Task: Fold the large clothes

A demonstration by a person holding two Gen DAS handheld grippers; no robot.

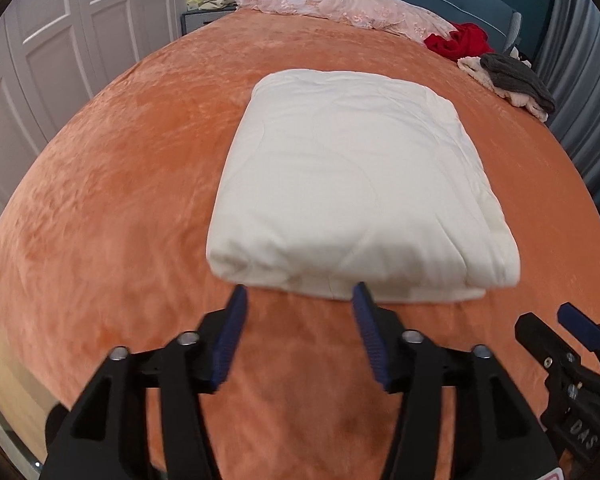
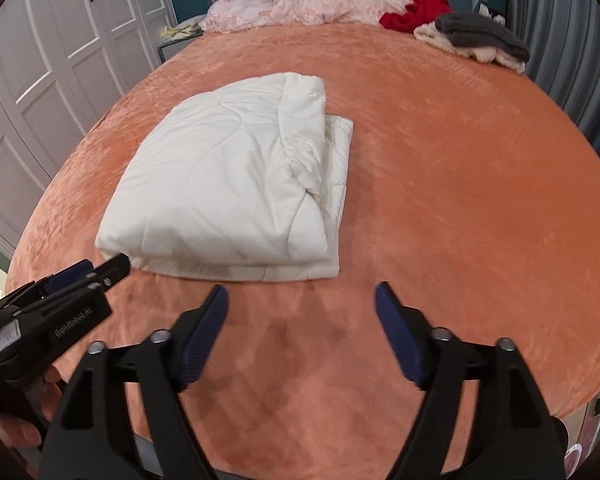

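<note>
A cream quilted comforter (image 1: pixel 352 184) lies folded into a thick rectangle on the orange bed cover (image 1: pixel 120 184). It also shows in the right wrist view (image 2: pixel 228 184), with layered edges on its right side. My left gripper (image 1: pixel 300 294) is open and empty, its blue-padded fingertips just short of the comforter's near edge. My right gripper (image 2: pixel 302 292) is open and empty, just in front of the comforter's near right corner. Each gripper shows in the other's view, the right gripper (image 1: pixel 568 320) at the right edge, the left gripper (image 2: pixel 96 270) at the left edge.
A pink floral blanket (image 1: pixel 340 4) lies bunched at the blue headboard. A red garment (image 1: pixel 460 42) and a grey and cream pile (image 1: pixel 512 80) lie at the far right. White wardrobe doors (image 1: pixel 60 40) stand on the left, a grey curtain (image 1: pixel 588 100) on the right.
</note>
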